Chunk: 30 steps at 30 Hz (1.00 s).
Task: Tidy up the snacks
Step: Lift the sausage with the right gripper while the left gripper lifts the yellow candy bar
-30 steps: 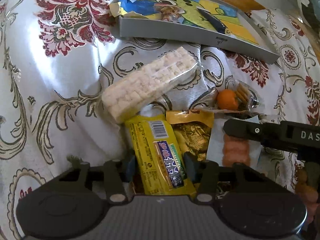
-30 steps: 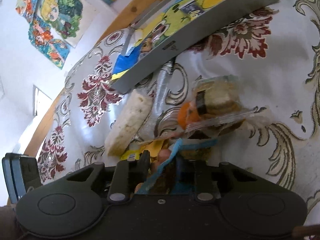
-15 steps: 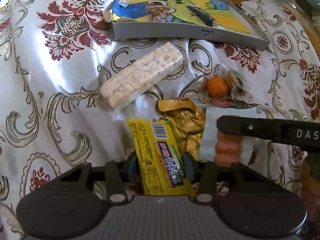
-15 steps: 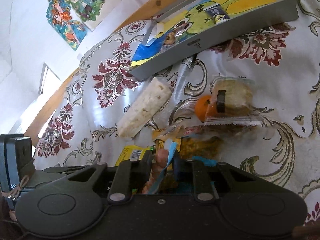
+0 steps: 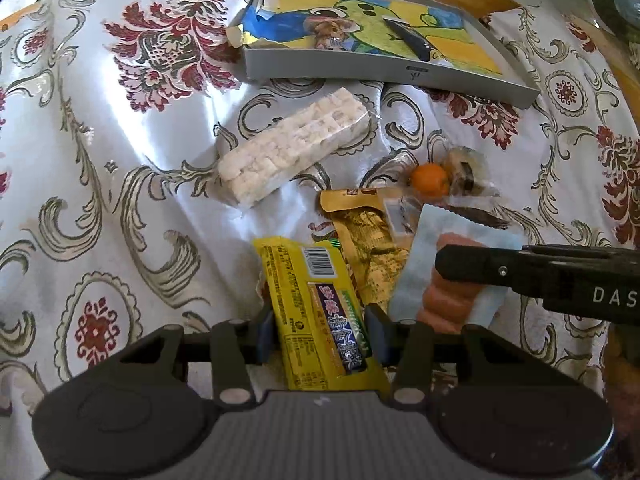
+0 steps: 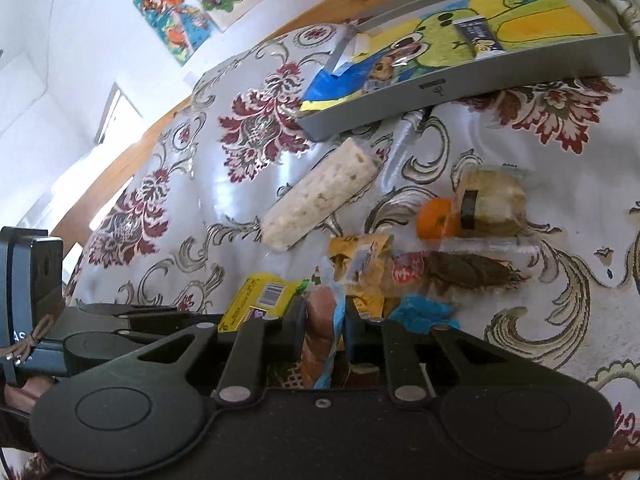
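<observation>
"DAS" reads on the right gripper's (image 5: pixel 460 266) black body.

Two close fisheye views, each looking forward and down along its own gripper at a worktop covered by a floral cloth (image 5: pixel 120 152). The left wrist view faces the grey tray (image 5: pixel 384 76) almost squarely, with the right gripper (image 5: pixel 460 264) entering from its right edge. The right wrist view is tilted, takes in wall pictures (image 6: pixel 180 12), and shares the tray, the pale puffed bar (image 6: pixel 320 196) and the snack pile.
</observation>
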Motion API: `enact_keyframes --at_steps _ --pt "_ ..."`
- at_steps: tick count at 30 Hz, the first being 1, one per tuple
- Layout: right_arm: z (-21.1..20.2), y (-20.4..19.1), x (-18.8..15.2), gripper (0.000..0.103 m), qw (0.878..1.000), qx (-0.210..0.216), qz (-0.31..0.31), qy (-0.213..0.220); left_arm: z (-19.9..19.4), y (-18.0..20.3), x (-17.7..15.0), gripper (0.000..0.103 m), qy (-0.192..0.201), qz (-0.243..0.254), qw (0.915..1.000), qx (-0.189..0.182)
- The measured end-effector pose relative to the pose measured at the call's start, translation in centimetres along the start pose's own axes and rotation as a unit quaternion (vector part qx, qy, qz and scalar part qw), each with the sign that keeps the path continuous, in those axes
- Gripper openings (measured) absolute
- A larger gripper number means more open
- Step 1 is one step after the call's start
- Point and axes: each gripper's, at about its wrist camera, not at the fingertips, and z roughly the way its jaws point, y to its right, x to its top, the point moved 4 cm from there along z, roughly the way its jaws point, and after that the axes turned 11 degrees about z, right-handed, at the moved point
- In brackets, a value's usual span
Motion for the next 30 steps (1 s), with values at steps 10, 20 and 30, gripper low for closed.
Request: enact_keyframes --at_steps 10,20,30 --pt "-2.0 -2.3 -0.6 0.016 0.997 -0.004 -0.079 0.016 -1.8 1.1 0.1 0.05 0.019 0.002 0.9997 0.016" --pt "-4.5 -3.2 0.6 0.016 0.989 0.002 -0.112 0.101 -3.2 1.4 1.5 0.05 0.054 -0.009 0.9983 0.019" --pt "-6.6 -2.1 4.6 0.016 0.965 -0.018 -0.134 0.224 -3.1 1.5 6.6 0.05 0.111 0.0 0.9938 0.01"
